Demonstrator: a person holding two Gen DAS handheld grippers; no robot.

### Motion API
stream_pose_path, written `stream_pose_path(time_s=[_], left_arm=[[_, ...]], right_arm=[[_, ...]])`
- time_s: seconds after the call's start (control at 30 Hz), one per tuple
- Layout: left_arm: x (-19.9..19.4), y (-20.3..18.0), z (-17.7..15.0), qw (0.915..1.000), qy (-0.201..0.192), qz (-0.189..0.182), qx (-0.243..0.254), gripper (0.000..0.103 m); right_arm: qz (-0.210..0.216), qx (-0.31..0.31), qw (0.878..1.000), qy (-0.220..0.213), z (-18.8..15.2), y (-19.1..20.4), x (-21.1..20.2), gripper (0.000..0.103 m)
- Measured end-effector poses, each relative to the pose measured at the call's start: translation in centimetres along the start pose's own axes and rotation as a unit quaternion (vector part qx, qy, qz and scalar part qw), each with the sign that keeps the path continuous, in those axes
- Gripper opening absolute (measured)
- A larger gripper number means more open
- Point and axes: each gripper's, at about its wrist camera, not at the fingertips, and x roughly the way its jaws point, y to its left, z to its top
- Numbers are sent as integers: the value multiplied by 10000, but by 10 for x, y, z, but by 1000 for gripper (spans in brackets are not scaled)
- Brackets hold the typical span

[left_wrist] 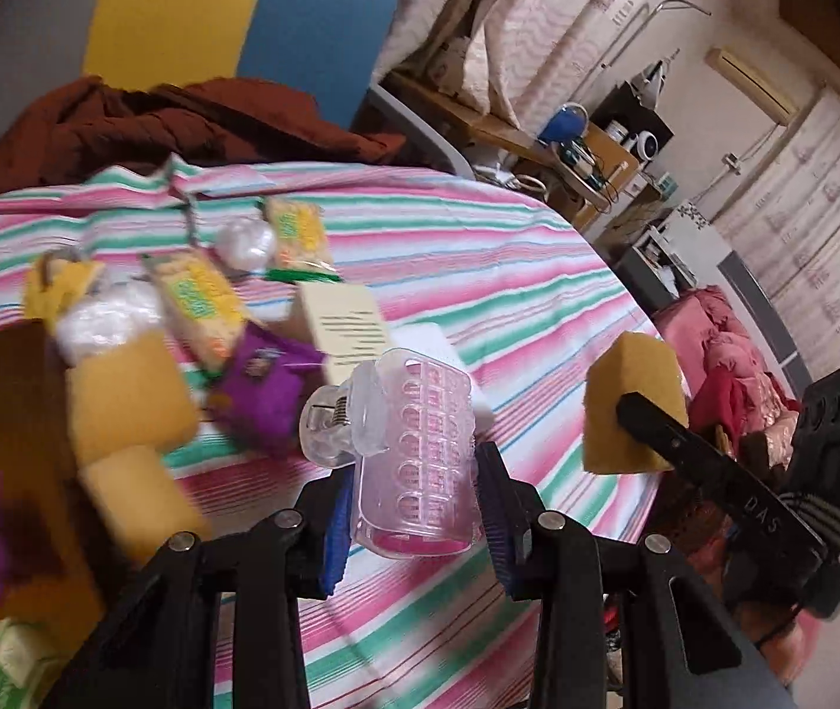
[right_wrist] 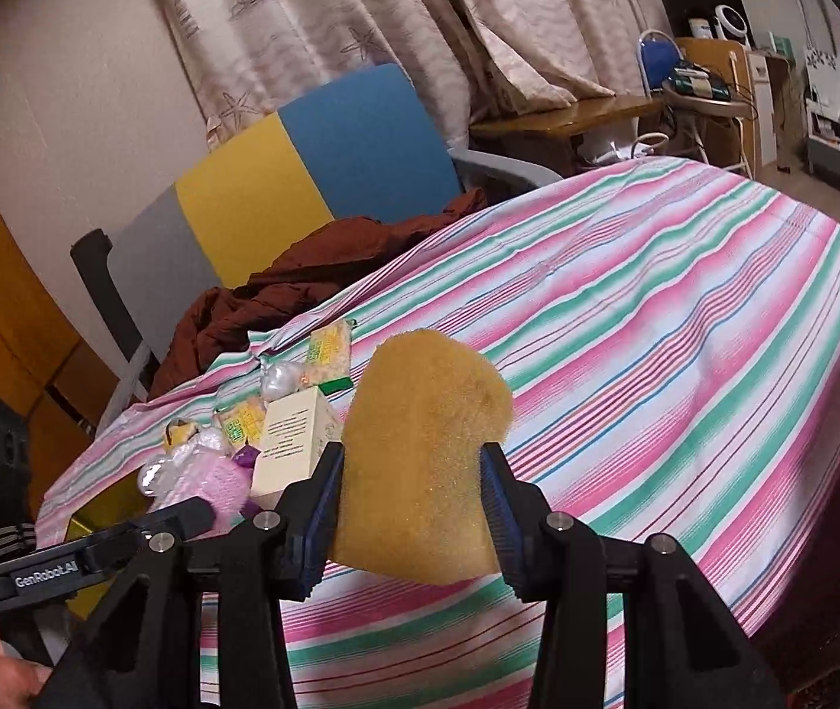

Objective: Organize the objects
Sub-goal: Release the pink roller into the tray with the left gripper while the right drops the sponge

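Note:
My left gripper (left_wrist: 417, 508) is shut on a clear pink hair roller with a clip (left_wrist: 414, 455), held above the striped tablecloth (left_wrist: 479, 272). My right gripper (right_wrist: 411, 508) is shut on a yellow sponge (right_wrist: 420, 461); that sponge also shows in the left wrist view (left_wrist: 632, 407), to the right of the roller. A pile lies on the cloth to the left: more yellow sponges (left_wrist: 130, 396), yellow snack packets (left_wrist: 201, 301), a purple packet (left_wrist: 266, 378), a cream box (left_wrist: 349, 331) and crumpled clear plastic (left_wrist: 245, 242).
A brown box (left_wrist: 0, 413) sits at the left edge of the table with a purple packet in it. A chair (right_wrist: 325, 159) with a brown garment (right_wrist: 301, 289) stands behind the table. The table edge drops off on the right.

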Motion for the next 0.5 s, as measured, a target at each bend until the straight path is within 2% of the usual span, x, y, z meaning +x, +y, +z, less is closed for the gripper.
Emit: stream_pose_path(time_s=[0.27, 0.5], left_arm=[[-55, 35, -15, 9968, -524, 604, 77, 38], [-100, 86, -34, 9896, -839, 1116, -336, 38]], right_arm=[[317, -442, 9983, 224, -4, 51, 12, 45], [884, -1143, 9878, 587, -15, 127, 31, 45]])
